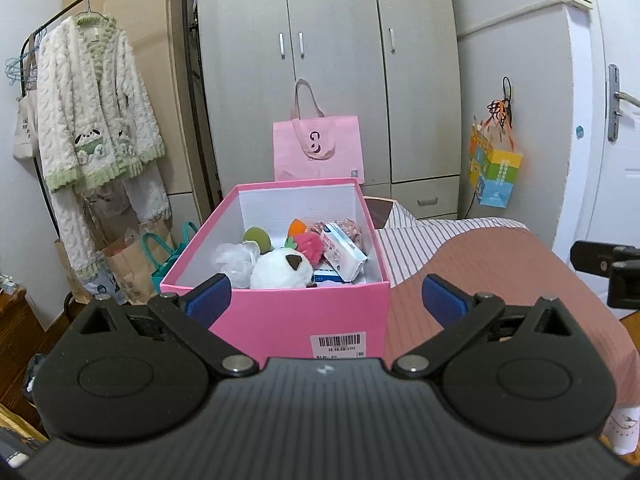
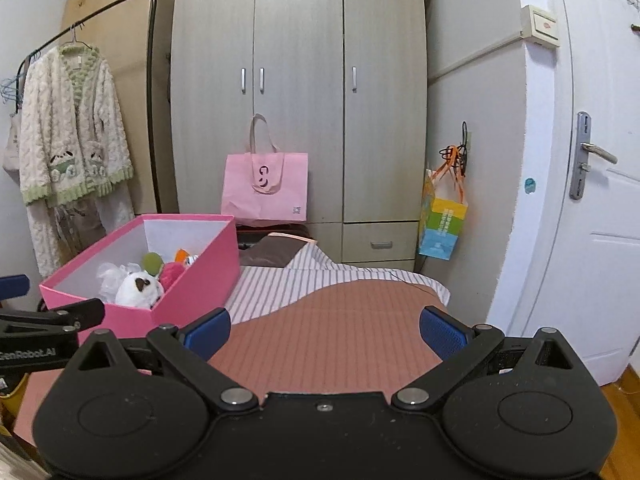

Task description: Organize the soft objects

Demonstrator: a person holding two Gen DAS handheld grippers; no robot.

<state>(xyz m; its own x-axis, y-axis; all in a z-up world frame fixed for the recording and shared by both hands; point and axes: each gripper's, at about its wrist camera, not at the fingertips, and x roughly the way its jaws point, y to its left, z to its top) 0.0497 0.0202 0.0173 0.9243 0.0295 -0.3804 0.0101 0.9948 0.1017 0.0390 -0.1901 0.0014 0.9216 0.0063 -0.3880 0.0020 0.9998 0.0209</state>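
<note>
We saw the left tongs spread wide, holding nothing, their blue pads apart in front of the pink box. The box stood straight ahead of them, its near wall between and just beyond the pads, with a barcode label low on that wall. It rested on the bed, on the pink striped cover beside a white striped sheet.

Inside the box lay the soft things: a white panda plush nearest the tongs, a clear puffy mesh ball to its left, a green ball behind, a red pompom, an orange piece and a tissue pack leaning at the right.

The right tongs were also wide open and empty, over bare bed cover. From them the box sat ahead and to the left, well apart, the panda showing over its rim. The left tongs' arm reached in at the left edge, near the box's corner.

Behind stood a grey wardrobe with a pink bag against it, and a fleece robe hung on a rack at left.
</note>
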